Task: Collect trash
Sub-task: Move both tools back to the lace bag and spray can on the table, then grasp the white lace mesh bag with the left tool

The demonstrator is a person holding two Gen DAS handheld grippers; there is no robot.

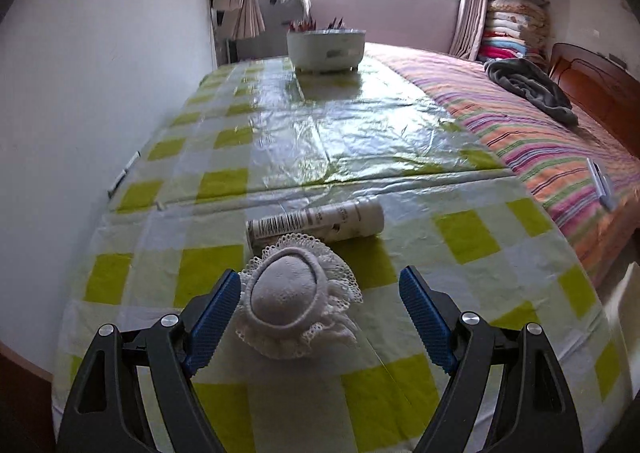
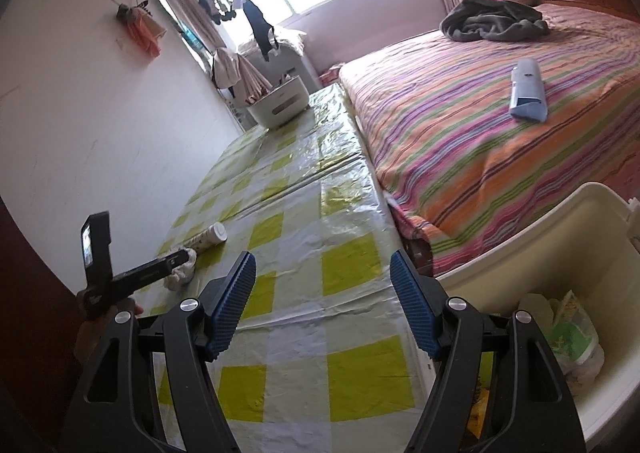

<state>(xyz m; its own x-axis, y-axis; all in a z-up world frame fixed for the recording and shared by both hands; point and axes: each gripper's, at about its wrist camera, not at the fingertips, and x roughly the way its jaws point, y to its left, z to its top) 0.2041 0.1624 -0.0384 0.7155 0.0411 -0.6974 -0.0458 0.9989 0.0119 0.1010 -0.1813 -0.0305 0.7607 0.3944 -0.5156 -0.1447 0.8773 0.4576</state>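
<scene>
Your left gripper (image 1: pixel 320 317): jaws spread, lace-edged white pad (image 1: pixel 296 299) lower centre between them, touching the left pad | white tube (image 1: pixel 316 221) just behind | your right gripper (image 2: pixel 322 303): spread, empty | white bin (image 2: pixel 560 253) lower right, holding trash.

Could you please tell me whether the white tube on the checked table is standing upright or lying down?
Lying down: the tube rests lengthwise on the table.
</scene>
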